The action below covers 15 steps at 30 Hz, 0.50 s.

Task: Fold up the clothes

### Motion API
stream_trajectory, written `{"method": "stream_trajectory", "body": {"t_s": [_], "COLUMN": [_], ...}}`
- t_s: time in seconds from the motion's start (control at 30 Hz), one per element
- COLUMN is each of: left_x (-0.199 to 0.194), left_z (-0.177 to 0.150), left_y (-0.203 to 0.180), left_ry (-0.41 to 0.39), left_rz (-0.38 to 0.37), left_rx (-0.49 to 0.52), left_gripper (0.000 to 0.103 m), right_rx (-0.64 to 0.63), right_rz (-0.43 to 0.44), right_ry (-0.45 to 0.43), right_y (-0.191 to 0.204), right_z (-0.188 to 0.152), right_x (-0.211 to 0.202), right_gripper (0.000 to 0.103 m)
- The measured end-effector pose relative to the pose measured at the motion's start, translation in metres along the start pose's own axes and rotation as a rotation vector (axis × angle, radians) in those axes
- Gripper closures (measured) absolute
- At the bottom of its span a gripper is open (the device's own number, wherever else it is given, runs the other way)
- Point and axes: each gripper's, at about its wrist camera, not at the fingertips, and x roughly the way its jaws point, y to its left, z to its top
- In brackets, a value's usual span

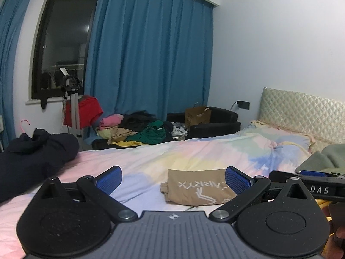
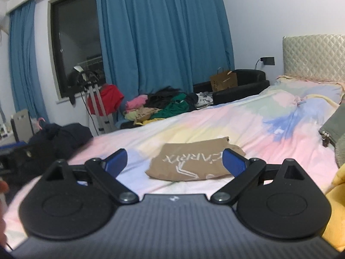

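Observation:
A folded tan garment [image 1: 194, 186] [image 2: 189, 161] with white lettering lies flat on the pastel bedsheet [image 1: 151, 157] [image 2: 194, 123]. My left gripper [image 1: 173, 178] hovers just in front of it, open and holding nothing, its blue pads [image 1: 110, 179] spread wide. In the right wrist view my right gripper [image 2: 174, 159] is also open and empty, with the tan garment lying between and beyond its fingers. The right gripper's black body [image 1: 306, 183] shows at the right edge of the left wrist view.
A dark navy garment [image 1: 32, 157] [image 2: 54, 138] lies bunched at the bed's left. A grey-green garment [image 1: 323, 157] [image 2: 334, 129] and yellow cloth [image 2: 338, 192] sit at the right. Beyond the bed are a clothes pile [image 1: 138, 129], a tripod [image 1: 73, 108], a black seat with a cardboard box [image 1: 198, 114] and the headboard [image 1: 301, 110].

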Motion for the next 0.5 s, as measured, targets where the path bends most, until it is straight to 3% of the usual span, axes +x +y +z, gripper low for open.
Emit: {"method": "stream_trajectory", "body": {"t_s": [0.2,0.5], "left_x": [0.0,0.017], "left_z": [-0.014,-0.026], "left_y": [0.005,0.012], "left_ry": [0.004,0.034], "left_rz": [0.032,0.023], "left_rx": [-0.019,-0.024], "left_gripper": [0.001,0.001], "right_rx": [-0.053,-0.084], "right_rz": [-0.039,-0.046], "right_ry": [-0.018,-0.011], "right_y": [0.005,0.01], "right_z": [-0.018,-0.031], "right_x": [0.003,0.016], "right_gripper": [0.007,0.007]}}
